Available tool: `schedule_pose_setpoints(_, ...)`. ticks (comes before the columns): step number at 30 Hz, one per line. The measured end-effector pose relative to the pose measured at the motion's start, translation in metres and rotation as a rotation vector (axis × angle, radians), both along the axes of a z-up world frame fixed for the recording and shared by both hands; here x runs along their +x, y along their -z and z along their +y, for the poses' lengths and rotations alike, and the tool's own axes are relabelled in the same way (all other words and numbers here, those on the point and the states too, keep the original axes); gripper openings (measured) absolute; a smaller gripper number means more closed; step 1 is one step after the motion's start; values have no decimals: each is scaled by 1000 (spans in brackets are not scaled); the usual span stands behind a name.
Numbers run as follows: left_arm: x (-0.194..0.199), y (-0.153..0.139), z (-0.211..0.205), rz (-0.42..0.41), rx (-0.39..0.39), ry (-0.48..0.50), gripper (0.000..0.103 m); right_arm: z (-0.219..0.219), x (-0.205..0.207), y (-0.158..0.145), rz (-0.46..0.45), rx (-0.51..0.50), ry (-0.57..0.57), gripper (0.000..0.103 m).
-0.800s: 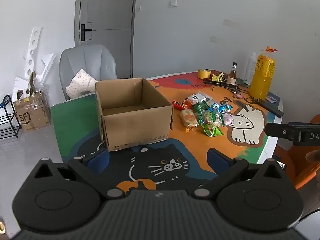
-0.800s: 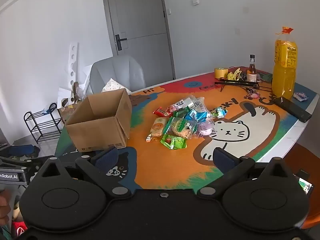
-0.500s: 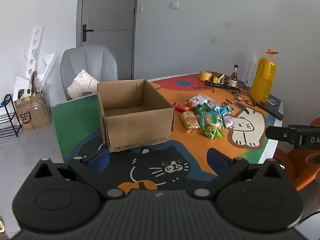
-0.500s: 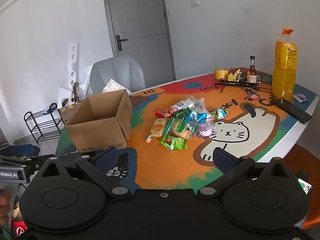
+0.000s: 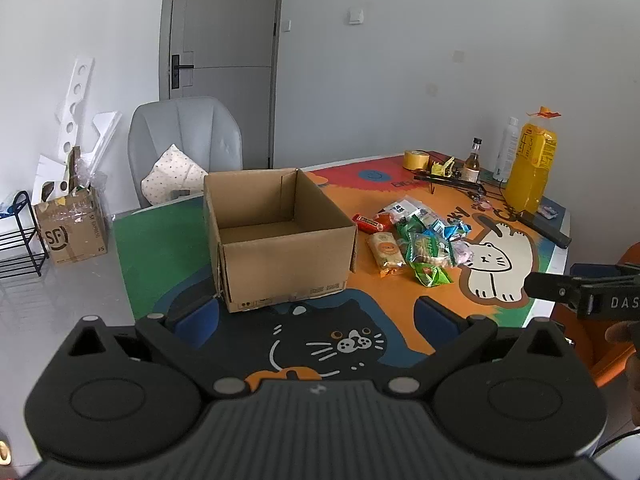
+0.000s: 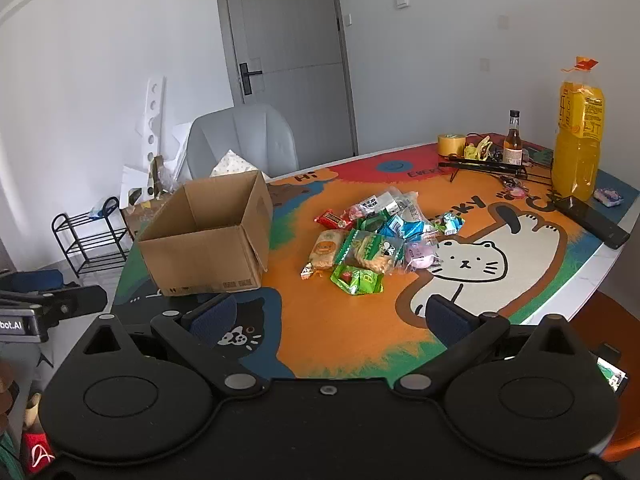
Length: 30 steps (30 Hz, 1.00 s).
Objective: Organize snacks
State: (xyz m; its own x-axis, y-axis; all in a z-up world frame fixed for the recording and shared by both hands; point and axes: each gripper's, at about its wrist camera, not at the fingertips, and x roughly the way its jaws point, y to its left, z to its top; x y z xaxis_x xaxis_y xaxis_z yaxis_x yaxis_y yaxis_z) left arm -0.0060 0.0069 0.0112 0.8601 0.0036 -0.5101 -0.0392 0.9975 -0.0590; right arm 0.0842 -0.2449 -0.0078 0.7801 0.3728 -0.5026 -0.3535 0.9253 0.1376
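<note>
Now we hold both grippers, left and right, above the colourful cat-print tabletop, fingers spread and empty. Our heap of wrapped snacks lies just beside the open brown cardboard box.

The cardboard box is showing only part of its inside; its near wall is hiding the floor in the right wrist view. The snack pile is overlapping itself, so the lower packets are staying covered and their print is too small to read. The left gripper is getting cut off by the frame's left edge, its fingertips out of sight. The orange chair is peeking out, mostly hidden.
</note>
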Motion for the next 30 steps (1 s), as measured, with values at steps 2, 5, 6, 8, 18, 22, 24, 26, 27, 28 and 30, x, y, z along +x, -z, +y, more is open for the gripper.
schedule_pose_setpoints(2, -1, -1, 0, -2, 3, 3, 103, 1, 0, 0, 0, 3, 0, 103)
schedule_pose_setpoints(5, -2, 0, 0, -3, 6, 4, 103, -1, -1, -2, -6, 7, 2, 103)
schedule_pose_setpoints(6, -2, 0, 0, -3, 6, 3, 103, -1, -2, -2, -8, 7, 2, 103)
schedule_pose_setpoints(8, -2, 1, 0, -5, 5, 5, 103, -2, -1, -3, -8, 8, 5, 103)
schedule_pose_setpoints(18, -4, -1, 2, -9, 2, -3, 103, -2, -2, -3, -7, 6, 5, 103)
schedule_pose_setpoints(22, -4, -1, 2, -10, 3, -2, 103, -2, -1, -4, -10, 6, 4, 103)
schedule_pose_setpoints(24, -4, -1, 2, -9, 2, -2, 103, -2, -1, -4, -11, 5, 4, 103)
schedule_pose_setpoints(26, -4, -1, 2, -9, 2, -1, 103, -1, -1, -4, -11, 5, 4, 103)
schedule_pose_setpoints(27, -3, -1, 3, -9, 1, -1, 103, -1, -1, -4, -11, 4, 4, 103)
schedule_pose_setpoints(28, -4, -1, 2, -10, 1, -1, 103, -1, -1, -4, -11, 3, 6, 103)
schedule_pose_setpoints(30, -3, -1, 3, -10, 2, -1, 103, -2, -2, -4, -13, 5, 5, 103)
